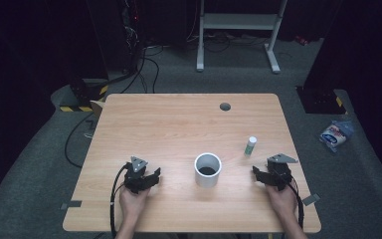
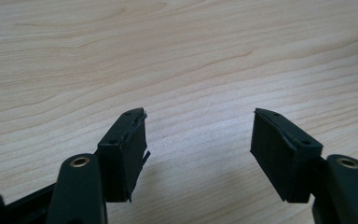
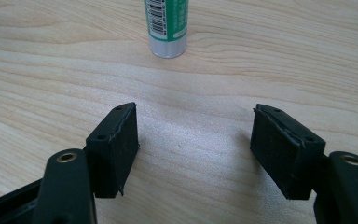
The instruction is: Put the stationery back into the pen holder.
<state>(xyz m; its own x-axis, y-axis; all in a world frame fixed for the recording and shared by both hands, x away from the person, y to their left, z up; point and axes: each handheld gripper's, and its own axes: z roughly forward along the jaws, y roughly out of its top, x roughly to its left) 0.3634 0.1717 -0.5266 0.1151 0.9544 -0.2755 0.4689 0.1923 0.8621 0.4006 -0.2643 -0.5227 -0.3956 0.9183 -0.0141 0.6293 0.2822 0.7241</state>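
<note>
Still: tongs spread, glue stick standing free

Both the left tongs and right tongs rested low over the wooden table, spread and empty. The upright glue stick stood just ahead of the right tongs, near the white cup

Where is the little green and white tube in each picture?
High view: the tube stands upright on the table, right of the white cup and just beyond the right gripper.
Left gripper view: not in this picture, just wood past the open left gripper.
Right gripper view: top middle, its lower part standing beyond the open jaws.
Shared landmark: the light wood tabletop.
</note>
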